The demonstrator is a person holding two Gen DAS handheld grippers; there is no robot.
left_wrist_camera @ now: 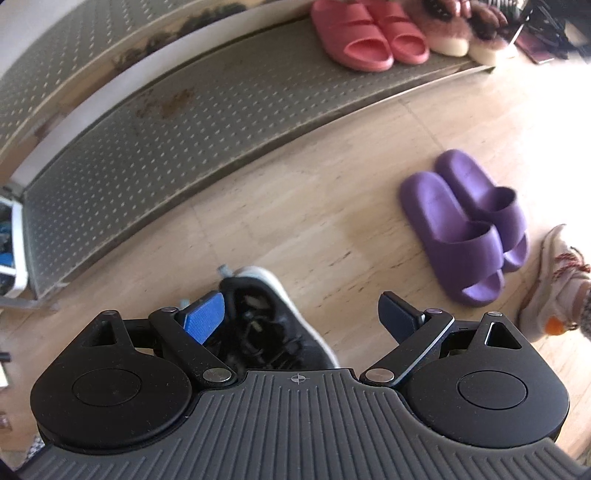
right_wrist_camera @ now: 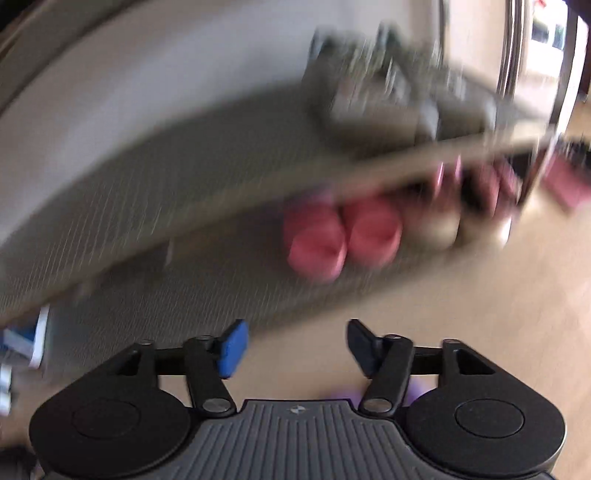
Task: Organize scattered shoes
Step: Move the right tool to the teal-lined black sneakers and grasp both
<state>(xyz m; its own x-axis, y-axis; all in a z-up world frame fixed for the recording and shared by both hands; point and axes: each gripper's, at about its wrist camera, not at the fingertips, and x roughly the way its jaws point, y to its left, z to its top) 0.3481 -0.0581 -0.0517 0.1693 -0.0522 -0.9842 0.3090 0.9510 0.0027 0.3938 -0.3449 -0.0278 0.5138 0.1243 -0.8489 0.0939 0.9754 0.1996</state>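
In the left wrist view my left gripper (left_wrist_camera: 301, 314) is open, its jaws wide apart just above a black sneaker with a white sole (left_wrist_camera: 269, 325) on the floor; the blue left pad (left_wrist_camera: 205, 317) is beside the shoe's heel opening. A pair of purple slides (left_wrist_camera: 465, 225) lies on the floor to the right. Pink slides (left_wrist_camera: 365, 37) sit on the low perforated rack shelf (left_wrist_camera: 192, 122). The right wrist view is motion-blurred: my right gripper (right_wrist_camera: 295, 349) is open and empty above the floor, facing the rack (right_wrist_camera: 147, 221) with the pink slides (right_wrist_camera: 343, 236).
Furry pink slippers (left_wrist_camera: 458, 33) sit next to the pink slides on the shelf. A white sneaker with orange accents (left_wrist_camera: 557, 288) lies at the right edge. A second shelf above holds blurred grey shoes (right_wrist_camera: 388, 96). A white-and-blue box (left_wrist_camera: 9, 251) stands left of the rack.
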